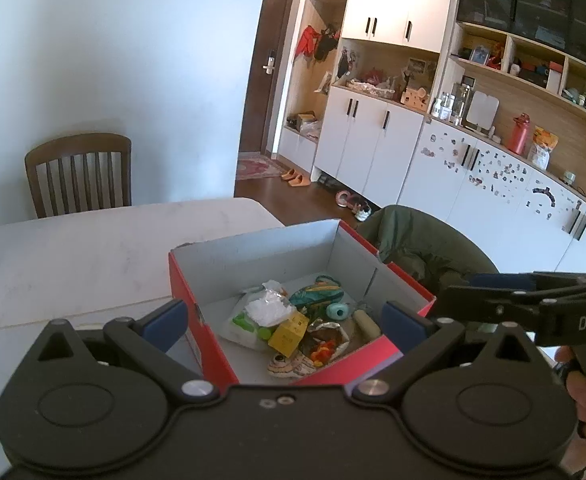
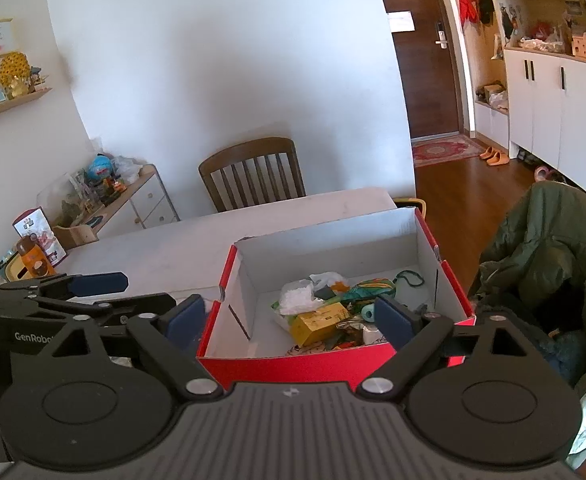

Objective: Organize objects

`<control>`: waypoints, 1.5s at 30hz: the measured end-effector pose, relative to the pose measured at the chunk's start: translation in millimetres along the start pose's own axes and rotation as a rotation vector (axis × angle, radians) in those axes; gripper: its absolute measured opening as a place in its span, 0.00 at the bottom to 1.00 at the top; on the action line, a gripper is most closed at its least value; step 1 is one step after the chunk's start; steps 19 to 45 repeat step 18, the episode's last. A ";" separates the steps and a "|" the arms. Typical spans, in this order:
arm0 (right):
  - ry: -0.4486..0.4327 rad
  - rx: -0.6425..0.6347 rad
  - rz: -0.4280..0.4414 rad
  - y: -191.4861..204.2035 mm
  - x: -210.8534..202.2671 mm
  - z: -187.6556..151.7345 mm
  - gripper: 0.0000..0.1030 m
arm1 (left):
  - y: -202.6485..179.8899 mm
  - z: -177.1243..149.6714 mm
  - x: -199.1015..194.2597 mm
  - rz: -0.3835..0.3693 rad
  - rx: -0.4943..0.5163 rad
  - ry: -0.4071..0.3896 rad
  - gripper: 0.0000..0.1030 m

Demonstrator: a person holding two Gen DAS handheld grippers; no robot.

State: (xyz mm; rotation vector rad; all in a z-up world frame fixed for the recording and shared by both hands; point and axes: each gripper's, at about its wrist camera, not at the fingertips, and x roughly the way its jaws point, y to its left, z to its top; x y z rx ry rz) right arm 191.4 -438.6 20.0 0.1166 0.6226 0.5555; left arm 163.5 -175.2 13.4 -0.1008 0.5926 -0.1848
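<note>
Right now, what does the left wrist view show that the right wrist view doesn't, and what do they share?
Only the left wrist view shows the long sticker-covered cabinet counter with a red bottle, and the right gripper from the side. Only the right wrist view shows the low sideboard with toys, the wall shelf and the left gripper from the side. Both show the red box on the white table, the yellow carton among its clutter, the wooden chair, the green jacket, and both grippers' jaws open.
</note>
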 end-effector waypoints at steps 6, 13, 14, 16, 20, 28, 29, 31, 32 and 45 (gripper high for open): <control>0.016 0.022 -0.004 -0.1 2.7 1.4 0.98 | 0.8 -2.3 0.6 0.000 -0.007 0.002 0.99; 0.005 0.009 -0.024 2.8 1.5 -1.0 0.98 | 0.2 -2.0 -0.1 0.012 -0.003 -0.004 0.99; 0.001 0.005 -0.027 3.0 1.2 -1.4 0.98 | 0.6 -1.9 -0.5 0.011 -0.003 -0.006 0.99; -0.003 0.002 -0.028 4.4 0.9 -1.7 0.99 | 1.1 -1.6 -0.7 0.009 -0.001 -0.007 0.99; -0.009 0.002 -0.034 5.5 1.2 -2.1 1.00 | 1.4 -1.3 -0.5 0.009 -0.001 -0.006 0.99; -0.009 0.002 -0.034 5.5 1.2 -2.1 1.00 | 1.4 -1.3 -0.5 0.009 -0.001 -0.006 0.99; -0.009 0.002 -0.034 5.5 1.2 -2.1 1.00 | 1.4 -1.3 -0.5 0.009 -0.001 -0.006 0.99; -0.009 0.002 -0.034 5.5 1.2 -2.1 1.00 | 1.4 -1.3 -0.5 0.009 -0.001 -0.006 0.99; -0.009 0.002 -0.034 5.5 1.2 -2.1 1.00 | 1.4 -1.3 -0.5 0.009 -0.001 -0.006 0.99; -0.009 0.002 -0.034 5.5 1.2 -2.1 1.00 | 1.4 -1.3 -0.5 0.009 -0.001 -0.006 0.99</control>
